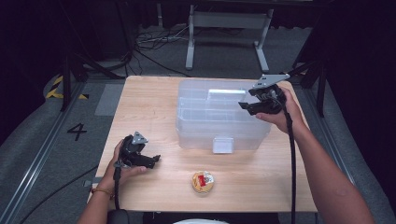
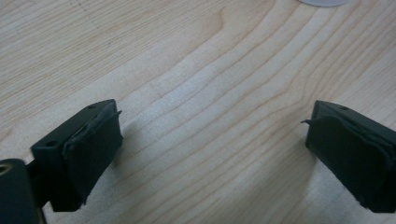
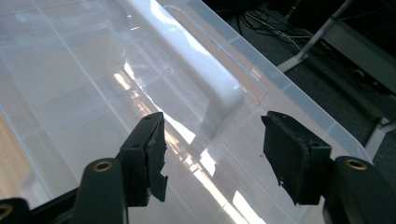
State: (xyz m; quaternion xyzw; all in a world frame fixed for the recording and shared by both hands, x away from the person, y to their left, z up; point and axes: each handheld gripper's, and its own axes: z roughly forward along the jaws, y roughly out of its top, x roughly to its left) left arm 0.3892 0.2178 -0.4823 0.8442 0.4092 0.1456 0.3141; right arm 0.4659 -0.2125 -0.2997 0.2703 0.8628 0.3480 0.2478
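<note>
We have only reached the white handle [image 3: 212, 88] of the closed clear plastic box [image 1: 196, 116] with our right gripper [image 3: 212, 154], whose jaws stand open with nothing held, so grasping it is left, while our left gripper [image 2: 210, 149] rests open and empty over the light wooden table [image 1: 149, 98].

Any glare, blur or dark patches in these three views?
High view: the table is lit, the surroundings nearly black. Right gripper view: bright glare streaks on the clear plastic box and its handle. Left gripper view: soft overall, with the jaws casting faint shadows on the wood.

High view overlooks table [image 1: 154, 93]; gripper views sit close, perhaps sharing box [image 3: 70, 93].
</note>
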